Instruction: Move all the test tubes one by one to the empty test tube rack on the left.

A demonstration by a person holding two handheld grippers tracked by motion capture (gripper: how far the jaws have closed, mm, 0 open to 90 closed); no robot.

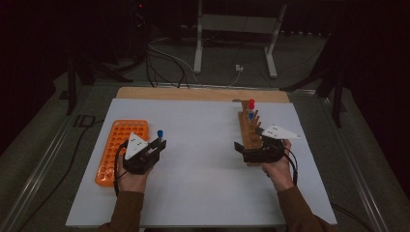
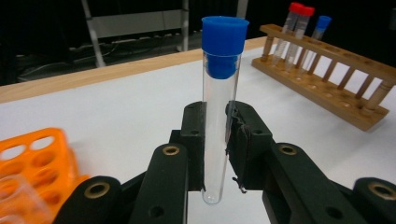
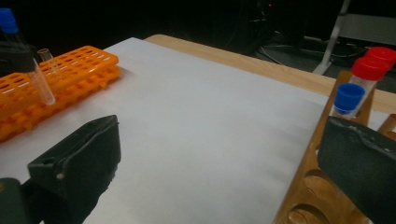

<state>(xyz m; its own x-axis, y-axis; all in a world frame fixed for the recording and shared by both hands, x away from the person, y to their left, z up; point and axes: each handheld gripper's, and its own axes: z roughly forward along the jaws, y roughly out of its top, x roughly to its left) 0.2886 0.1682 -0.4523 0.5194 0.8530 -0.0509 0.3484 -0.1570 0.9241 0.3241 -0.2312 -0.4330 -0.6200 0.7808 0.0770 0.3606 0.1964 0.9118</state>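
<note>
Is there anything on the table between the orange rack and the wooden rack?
No. In the high view, the white sheet between the orange rack and the wooden rack lies bare.

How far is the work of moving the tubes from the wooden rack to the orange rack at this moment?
Judging by the layout, it is early. Done: one uncapped tube appears to stand in the orange rack. In hand: the left tongs are shut on a blue-capped tube, held upright beside that rack. Left: two red-capped tubes and one blue-capped one stand in the wooden rack, where the right tongs wait open.
</note>
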